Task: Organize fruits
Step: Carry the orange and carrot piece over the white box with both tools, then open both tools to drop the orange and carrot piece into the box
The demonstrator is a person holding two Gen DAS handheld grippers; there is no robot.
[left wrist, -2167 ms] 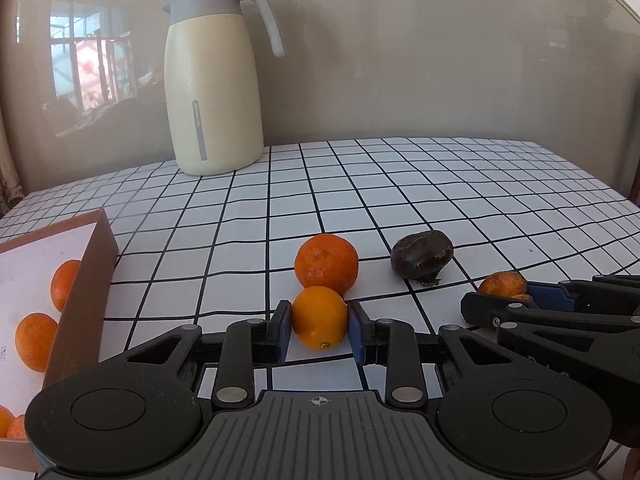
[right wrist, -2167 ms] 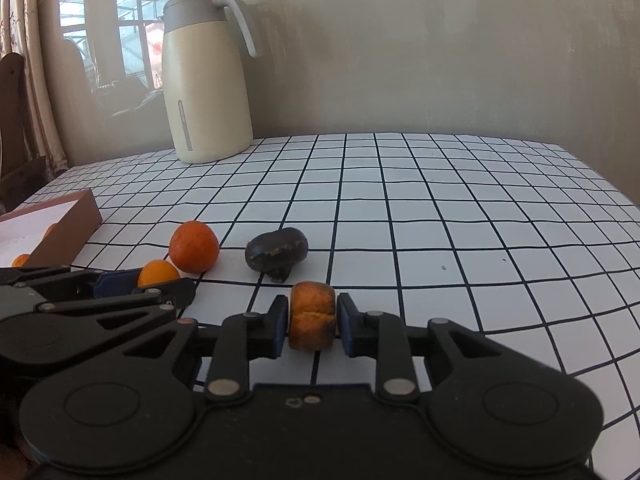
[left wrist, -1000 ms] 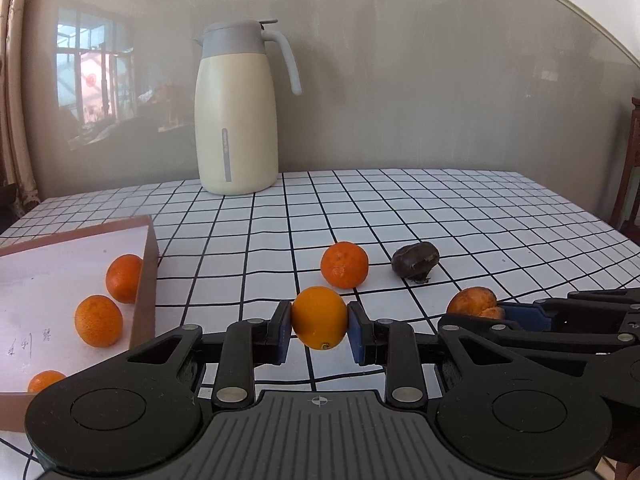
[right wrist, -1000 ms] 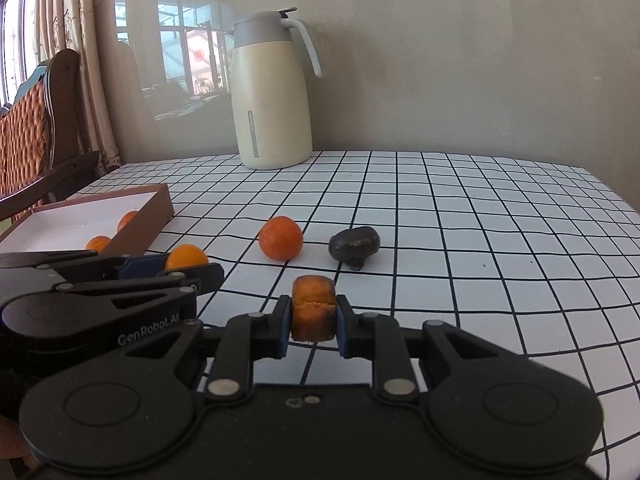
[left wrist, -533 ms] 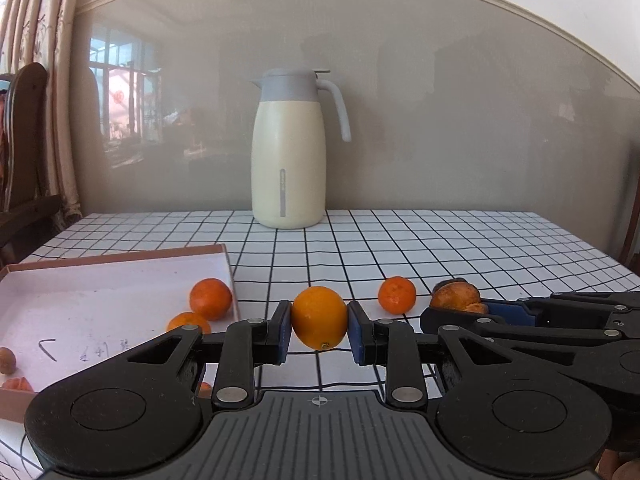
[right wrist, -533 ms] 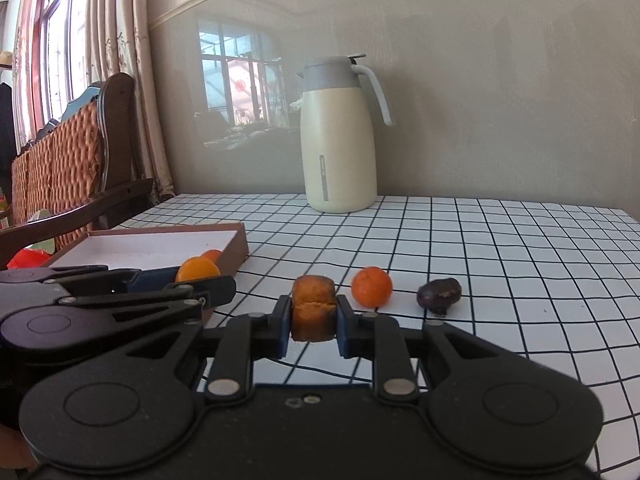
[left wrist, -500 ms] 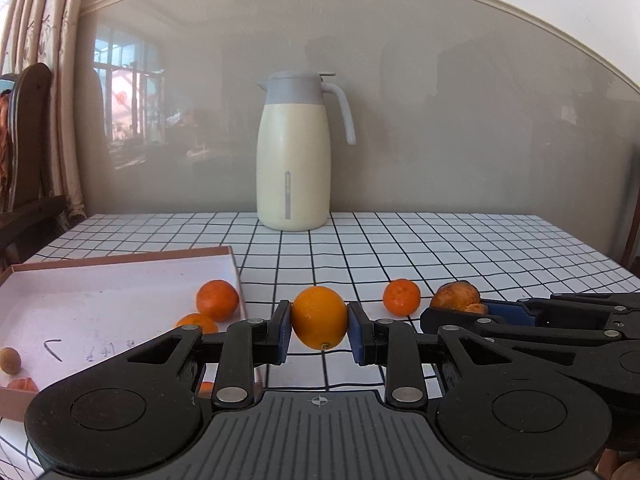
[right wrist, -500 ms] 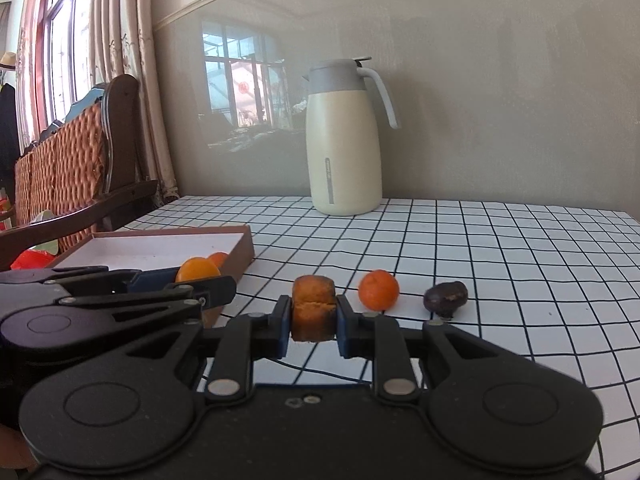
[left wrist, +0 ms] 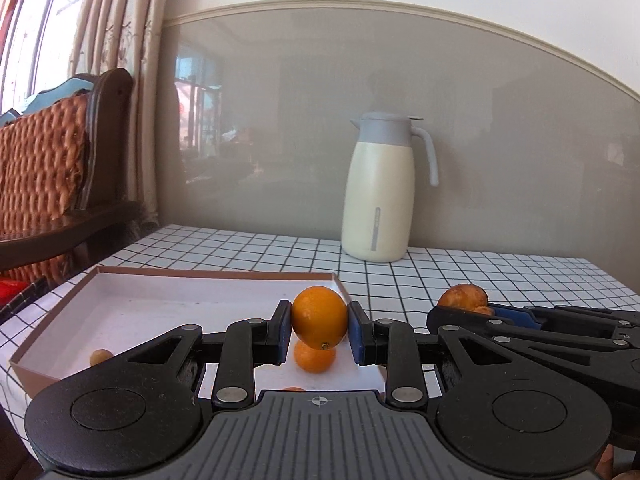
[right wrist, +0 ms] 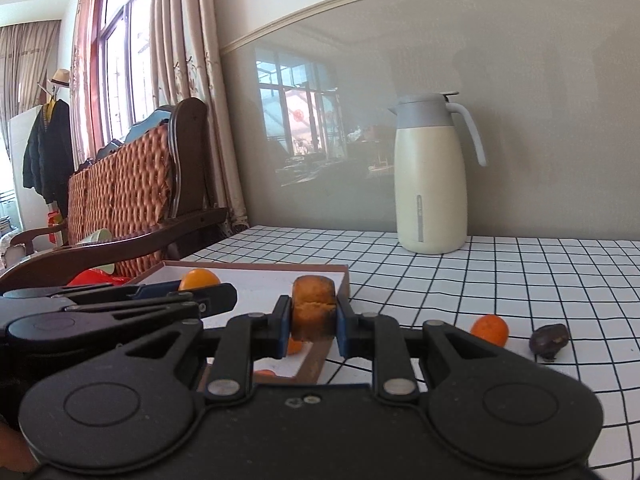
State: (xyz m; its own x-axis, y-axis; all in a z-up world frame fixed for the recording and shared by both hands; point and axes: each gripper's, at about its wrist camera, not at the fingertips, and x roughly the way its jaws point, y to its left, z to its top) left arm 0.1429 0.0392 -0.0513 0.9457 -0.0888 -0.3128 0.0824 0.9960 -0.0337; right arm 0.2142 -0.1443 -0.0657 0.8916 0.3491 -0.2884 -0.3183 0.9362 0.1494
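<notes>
Mid-carry: left claw (left wrist: 319,330) clamped on a round orange fruit (left wrist: 319,322) above the shallow brown cardboard box (left wrist: 56,312); right claw (right wrist: 312,322) clamped on a brownish squashed fruit (right wrist: 313,314) at the box's right wall. Next, probably: lower, release inside. Lower right: small orange (right wrist: 489,330), dark wrinkled fruit (right wrist: 549,339) on the checked table (right wrist: 520,280). Cream jug (right wrist: 430,184) well clear.

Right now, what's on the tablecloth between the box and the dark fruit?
One small orange sits between the box and the dark fruit, clear in the right wrist view.
</notes>
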